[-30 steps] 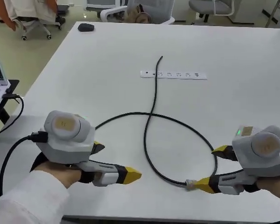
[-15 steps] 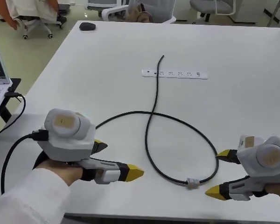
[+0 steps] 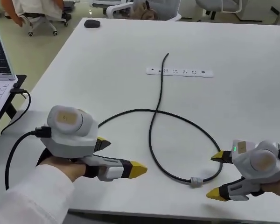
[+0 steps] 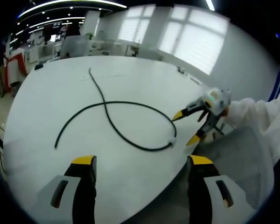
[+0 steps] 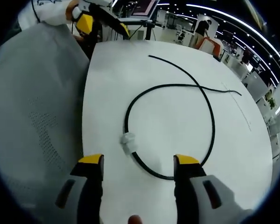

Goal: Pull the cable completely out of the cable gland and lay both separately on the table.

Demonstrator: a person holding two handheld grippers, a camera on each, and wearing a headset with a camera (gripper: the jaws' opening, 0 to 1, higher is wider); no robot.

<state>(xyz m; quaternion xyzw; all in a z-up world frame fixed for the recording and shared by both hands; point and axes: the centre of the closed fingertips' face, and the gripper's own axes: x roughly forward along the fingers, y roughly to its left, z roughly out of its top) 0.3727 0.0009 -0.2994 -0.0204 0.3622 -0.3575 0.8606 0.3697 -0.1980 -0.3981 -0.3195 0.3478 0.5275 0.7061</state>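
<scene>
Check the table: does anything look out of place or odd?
Nothing is spilled or damaged. The black cable lies in a loop that crosses itself, one end runs over the power strip, and the white gland is threaded on it.

A white table [image 3: 107, 56] stands on pale floor [image 3: 37, 51], office chairs [image 3: 39, 24] behind, bright windows [image 4: 186, 37] beyond.

Smooth matt white table top [image 3: 107, 60]. Thin black round cable [image 3: 151, 135]: rubbery jacket, faint sheen. Small pale grey plastic cable gland [image 3: 195, 181] at 5 o'clock of the loop, slightly glossy. Left gripper [image 3: 122, 156] and right gripper [image 3: 215, 176]: matt light grey hard plastic shells, yellow plastic-looking tips. Flat white plastic power strip [image 3: 179, 72] at 12 o'clock, smooth. White cloth sleeve [image 3: 23, 196], matt.
</scene>
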